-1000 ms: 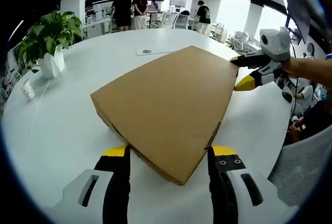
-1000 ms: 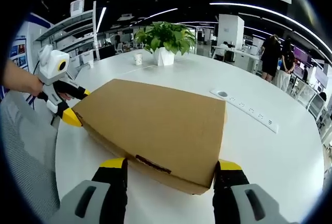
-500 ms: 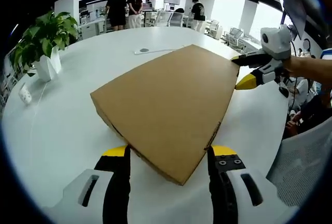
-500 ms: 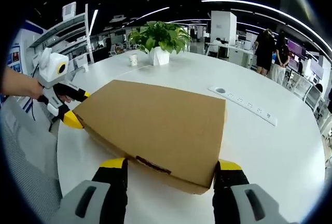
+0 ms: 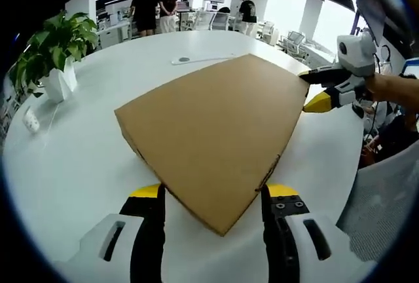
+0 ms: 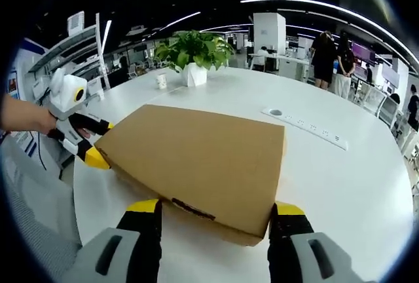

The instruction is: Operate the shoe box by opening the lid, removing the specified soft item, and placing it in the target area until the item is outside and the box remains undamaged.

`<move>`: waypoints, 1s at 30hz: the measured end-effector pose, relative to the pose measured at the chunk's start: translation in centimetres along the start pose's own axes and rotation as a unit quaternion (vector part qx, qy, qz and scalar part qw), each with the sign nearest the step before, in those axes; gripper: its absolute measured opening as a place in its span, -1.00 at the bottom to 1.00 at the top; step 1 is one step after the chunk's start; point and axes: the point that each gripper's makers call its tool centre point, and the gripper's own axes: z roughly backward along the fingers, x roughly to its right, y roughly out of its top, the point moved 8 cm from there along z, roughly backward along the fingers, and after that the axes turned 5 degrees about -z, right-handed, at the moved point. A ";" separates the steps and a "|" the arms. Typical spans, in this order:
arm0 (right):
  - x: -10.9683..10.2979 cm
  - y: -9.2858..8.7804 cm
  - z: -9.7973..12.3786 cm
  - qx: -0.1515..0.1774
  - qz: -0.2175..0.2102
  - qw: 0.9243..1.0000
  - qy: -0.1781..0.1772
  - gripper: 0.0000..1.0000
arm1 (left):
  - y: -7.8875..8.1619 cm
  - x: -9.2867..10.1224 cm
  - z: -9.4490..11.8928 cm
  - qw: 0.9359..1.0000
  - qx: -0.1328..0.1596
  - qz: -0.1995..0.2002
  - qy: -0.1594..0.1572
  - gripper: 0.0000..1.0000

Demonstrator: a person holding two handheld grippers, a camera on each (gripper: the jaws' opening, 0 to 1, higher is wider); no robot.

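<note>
Slightly lifted since a second ago, the closed flat brown cardboard shoe box on the round white table sits cornered between the wide-spread left gripper and right gripper, so lid-opening comes next, needing an edge hold

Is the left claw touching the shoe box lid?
Cannot tell. In the left gripper view, the left claw straddles the near corner of the shoe box, but no view shows contact or a gap plainly.
</note>
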 end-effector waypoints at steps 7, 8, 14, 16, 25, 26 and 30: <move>-1.1 -0.1 -0.1 0.006 -0.010 1.000 -0.011 0.27 | -0.1 -1.0 0.2 1.000 -0.005 -0.012 -0.008 0.21; -1.2 -0.2 -0.1 0.006 -0.011 1.000 -0.012 0.27 | -0.2 -1.1 0.3 1.000 -0.006 -0.014 -0.010 0.21; -2.1 -0.2 0.0 0.009 -0.022 1.000 -0.017 0.26 | -0.3 -2.0 0.5 0.999 -0.011 -0.024 -0.019 0.21; -2.5 -0.2 -0.1 0.009 -0.025 0.999 -0.021 0.25 | -0.4 -2.2 0.6 0.999 -0.011 -0.027 -0.020 0.21; -3.9 -0.3 -0.2 0.014 -0.038 0.999 -0.027 0.22 | -0.7 -3.3 1.0 0.999 -0.021 -0.041 -0.022 0.23; -4.1 -0.3 -0.2 0.014 -0.039 0.999 -0.027 0.22 | -0.7 -3.5 1.1 0.999 -0.022 -0.043 -0.023 0.23; -4.7 -0.4 -0.3 0.016 -0.043 0.998 -0.032 0.21 | -0.8 -3.7 1.3 0.998 -0.027 -0.048 -0.028 0.23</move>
